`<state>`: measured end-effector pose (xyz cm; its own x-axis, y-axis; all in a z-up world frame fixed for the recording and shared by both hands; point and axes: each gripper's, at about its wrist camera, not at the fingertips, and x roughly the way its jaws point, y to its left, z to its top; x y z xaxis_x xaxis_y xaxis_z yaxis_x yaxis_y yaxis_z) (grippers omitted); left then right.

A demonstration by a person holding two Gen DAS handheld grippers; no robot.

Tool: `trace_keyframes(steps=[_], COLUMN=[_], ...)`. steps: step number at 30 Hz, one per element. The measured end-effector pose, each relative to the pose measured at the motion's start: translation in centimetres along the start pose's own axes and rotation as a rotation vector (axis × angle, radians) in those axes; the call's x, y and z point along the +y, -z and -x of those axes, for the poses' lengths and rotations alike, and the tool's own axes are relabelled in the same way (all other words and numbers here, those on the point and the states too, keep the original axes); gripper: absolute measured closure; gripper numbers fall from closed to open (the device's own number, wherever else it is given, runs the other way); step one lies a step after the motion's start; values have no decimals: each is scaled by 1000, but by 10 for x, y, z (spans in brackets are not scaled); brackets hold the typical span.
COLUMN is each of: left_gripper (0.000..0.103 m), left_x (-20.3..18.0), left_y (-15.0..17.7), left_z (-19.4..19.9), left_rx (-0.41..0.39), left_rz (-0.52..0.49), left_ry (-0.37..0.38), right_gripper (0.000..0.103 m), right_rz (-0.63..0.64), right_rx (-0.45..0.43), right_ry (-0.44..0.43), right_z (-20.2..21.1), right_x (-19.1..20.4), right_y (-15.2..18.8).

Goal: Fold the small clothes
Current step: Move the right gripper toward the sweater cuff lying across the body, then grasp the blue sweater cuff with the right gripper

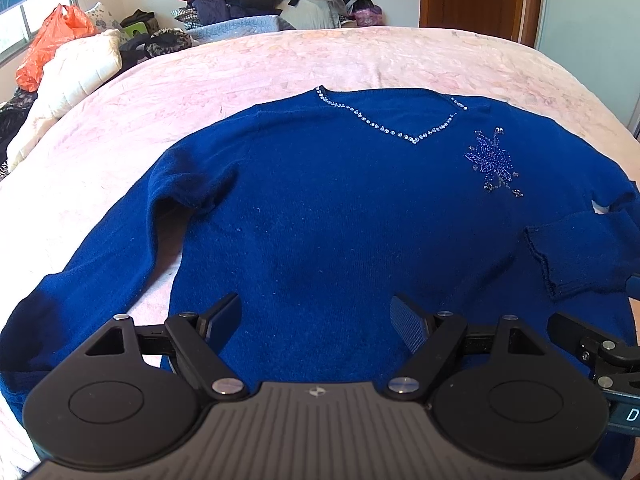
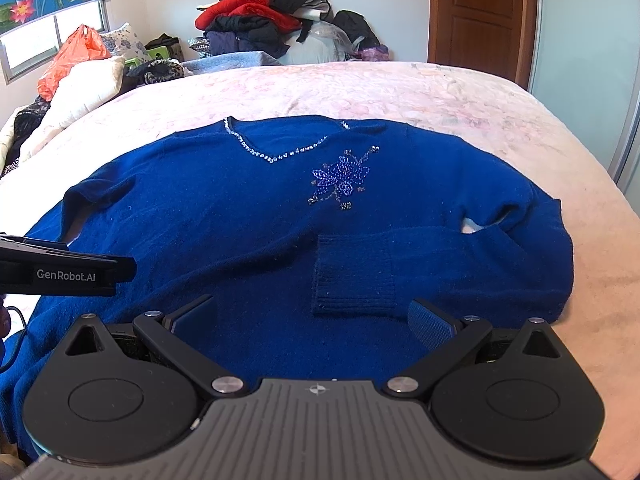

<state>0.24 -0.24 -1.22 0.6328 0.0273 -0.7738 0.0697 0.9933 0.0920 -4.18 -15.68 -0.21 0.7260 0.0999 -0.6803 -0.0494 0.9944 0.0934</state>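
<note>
A dark blue V-neck sweater (image 1: 320,208) with a beaded neckline and a beaded flower lies flat, front up, on the pink bedspread (image 1: 280,64). It also shows in the right wrist view (image 2: 224,216). Its right sleeve is folded across the body, with the ribbed cuff (image 2: 352,276) lying on the lower front. The left sleeve (image 1: 96,276) lies spread out to the side. My left gripper (image 1: 316,320) is open and empty above the sweater's lower hem. My right gripper (image 2: 312,320) is open and empty just in front of the folded cuff.
A heap of clothes (image 2: 272,20) is piled beyond the far edge of the bed. An orange plastic bag (image 1: 52,40) and a white quilt (image 1: 76,76) lie at the far left. A wooden door (image 2: 480,12) stands at the back right.
</note>
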Motion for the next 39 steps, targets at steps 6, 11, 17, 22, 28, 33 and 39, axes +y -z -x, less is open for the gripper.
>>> trace_keyframes(steps=[6,11,17,22,28,33,39], left_gripper=[22,22,22,22,22,22,22], left_x=[-1,-1,-1,-2,-3,-5,-4], left_y=[1,1,1,2,3,3,2], left_z=[-1,-1,-2,-3,-4,-3,-4], left_rx=[3,4,8,7,8,10,15], left_rz=[-6,-9,-12,-18,-26,-32,-28], left_ry=[-1,-6,-9,-14,-25,-28,-28], right_gripper=[0,1,1,1,0,1,3], right_rz=[16,21,34,73,115,173,265], right_rx=[-21,-35,-60,-64,-71,-85,-117], right_ry=[-11,-38,-76,-62,-22,-7,46], right_z=[3,4,7,7,8,9,10], right_x=[1,0,-1,2,4,6,7], right_y=[0,1,3,3,5,8,13])
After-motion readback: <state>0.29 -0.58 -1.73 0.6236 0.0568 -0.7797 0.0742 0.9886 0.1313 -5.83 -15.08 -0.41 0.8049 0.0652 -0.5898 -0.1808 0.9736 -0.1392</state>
